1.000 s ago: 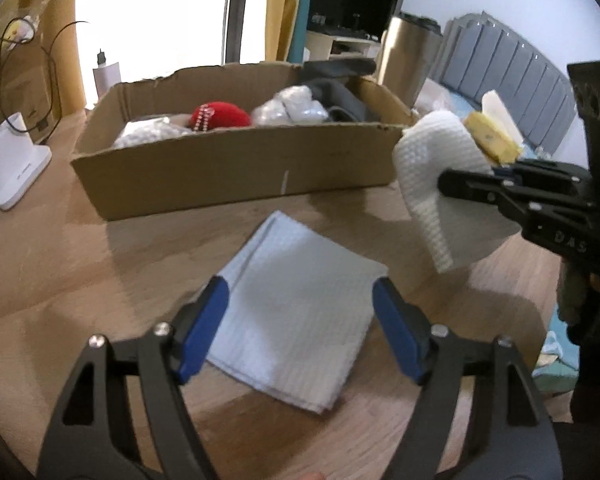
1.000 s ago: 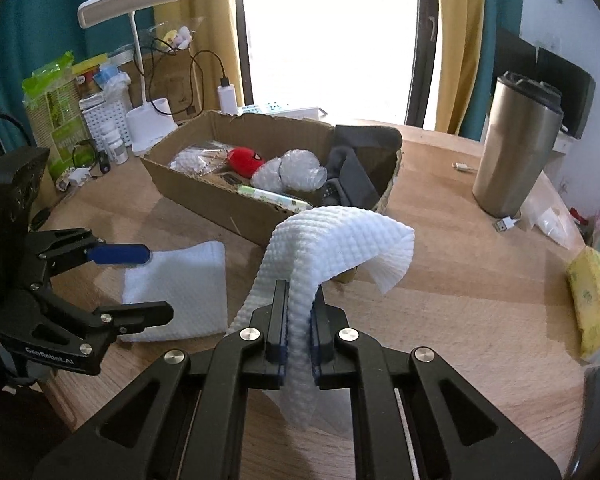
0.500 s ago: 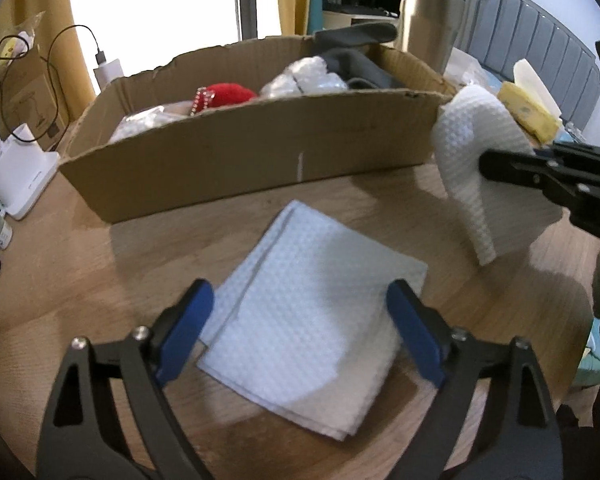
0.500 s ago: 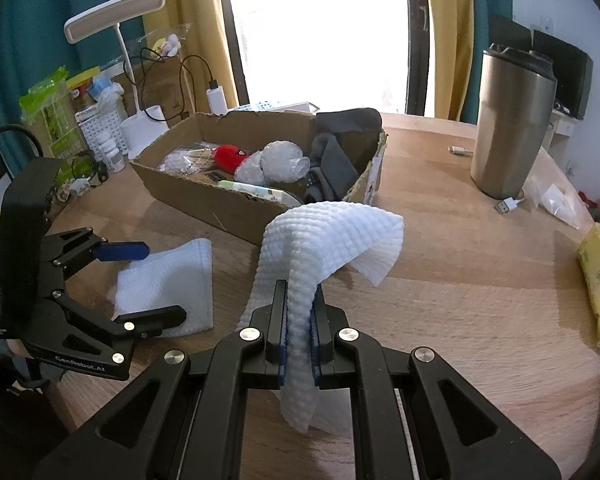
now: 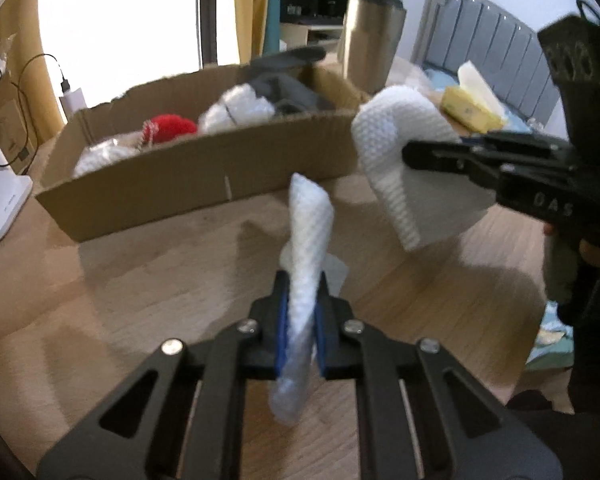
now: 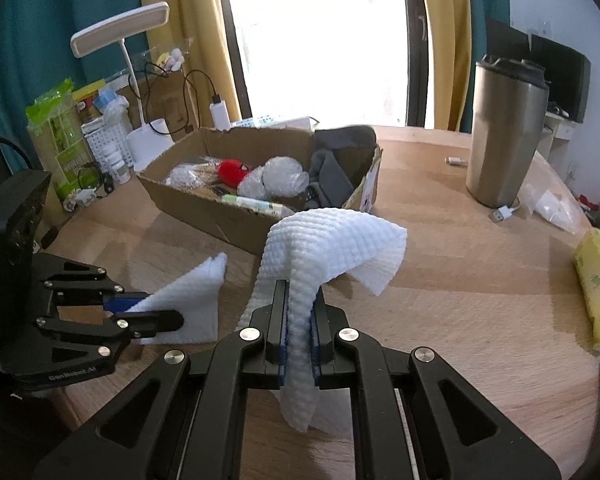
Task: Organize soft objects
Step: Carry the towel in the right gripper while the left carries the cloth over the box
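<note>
While both sets of fingers are pinching a white cloth each — left gripper (image 5: 300, 316) its folded cloth (image 5: 310, 240), right gripper (image 6: 299, 336) its draped cloth (image 6: 324, 240) — the cardboard box (image 6: 204, 208) just ahead of the fingertips already holds several soft bits, so I'd guess these two are what's left

The wooden table (image 5: 148, 280) is viewed closely and obliquely downward from each gripper's wrist. The cardboard box (image 5: 204, 176) (image 6: 220, 216) is shared, seen from the left and from the right.

"DAS" on the right gripper (image 5: 440, 156)
</note>
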Demonstrator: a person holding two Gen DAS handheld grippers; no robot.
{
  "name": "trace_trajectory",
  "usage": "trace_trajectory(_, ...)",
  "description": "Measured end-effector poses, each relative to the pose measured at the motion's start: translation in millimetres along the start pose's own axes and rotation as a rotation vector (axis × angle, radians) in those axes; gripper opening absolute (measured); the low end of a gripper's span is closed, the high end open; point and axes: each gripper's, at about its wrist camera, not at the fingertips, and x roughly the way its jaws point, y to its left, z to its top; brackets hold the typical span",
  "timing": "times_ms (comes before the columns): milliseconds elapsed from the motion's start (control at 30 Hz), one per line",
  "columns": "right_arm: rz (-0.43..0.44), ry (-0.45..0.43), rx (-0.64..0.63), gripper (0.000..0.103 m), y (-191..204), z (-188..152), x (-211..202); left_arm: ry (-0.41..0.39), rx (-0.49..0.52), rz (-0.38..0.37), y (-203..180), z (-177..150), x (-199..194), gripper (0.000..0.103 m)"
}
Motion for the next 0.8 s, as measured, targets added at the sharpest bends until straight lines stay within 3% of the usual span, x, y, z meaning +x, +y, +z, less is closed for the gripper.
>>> trace_trajectory(400,-0.012,-0.063,-0.041,0.01,12.5,24.4,-20.0,-0.171,-0.05,0.005,25.5,21.8,-51.0,0.011)
trace_trajectory(800,-0.024,-0.098,-0.074,0.01,13.7,54.3,-17.7,-0.247,-0.085,0.012,53.0,47.1,-64.4,0.011)
